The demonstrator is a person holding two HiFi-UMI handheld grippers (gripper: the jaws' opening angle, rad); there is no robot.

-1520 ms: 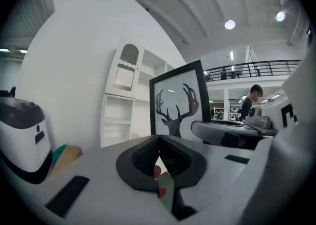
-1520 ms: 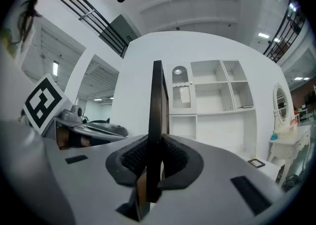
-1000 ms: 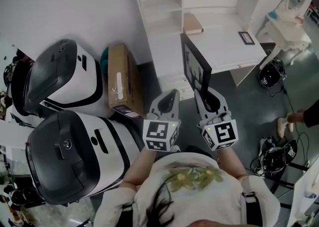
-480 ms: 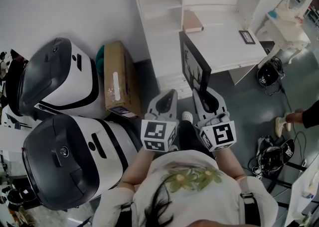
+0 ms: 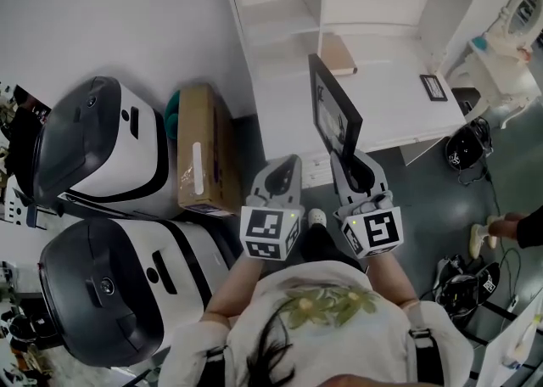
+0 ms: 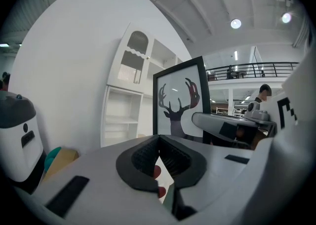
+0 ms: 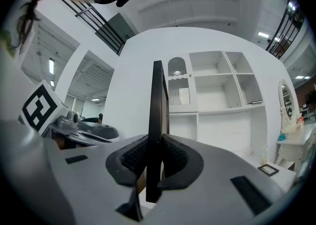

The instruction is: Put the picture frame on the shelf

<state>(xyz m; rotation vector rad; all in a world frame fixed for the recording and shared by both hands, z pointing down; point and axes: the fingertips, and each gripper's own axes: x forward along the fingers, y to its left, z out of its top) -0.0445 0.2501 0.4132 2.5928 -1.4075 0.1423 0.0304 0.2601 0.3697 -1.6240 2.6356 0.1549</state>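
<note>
The black rectangular picture frame with a deer-silhouette print (image 5: 333, 114) is in the right gripper (image 5: 352, 165). Its jaws are only a little apart and are pressed on the frame's lower edge, with the ribbed pads on either face of it. The frame stands upright out of those jaws, its long axis running up and away from the person toward 12 o'clock in the head view. In the right gripper view it shows edge-on as a thin dark bar. Its printed face is turned toward 9 o'clock, to the left gripper (image 5: 287, 169), which sits just beside the right one at its 9 o'clock. The left gripper's jaws are together at the tips and have nothing between them. The tall white open-shelved unit (image 5: 280, 12) lies straight ahead at 12 o'clock, past the frame's top edge and well apart from it. A white desk surface (image 5: 390, 80) extends from it toward 2 o'clock. As I judge it, the move to come is a carry forward along that 12 o'clock line. The right hand is both the holder and the nearer one to the open compartments. The frame will likely have to be turned so that its face looks outward and its lower edge meets a shelf board flat. Held at one edge only, it may tip as it is set down.
</note>
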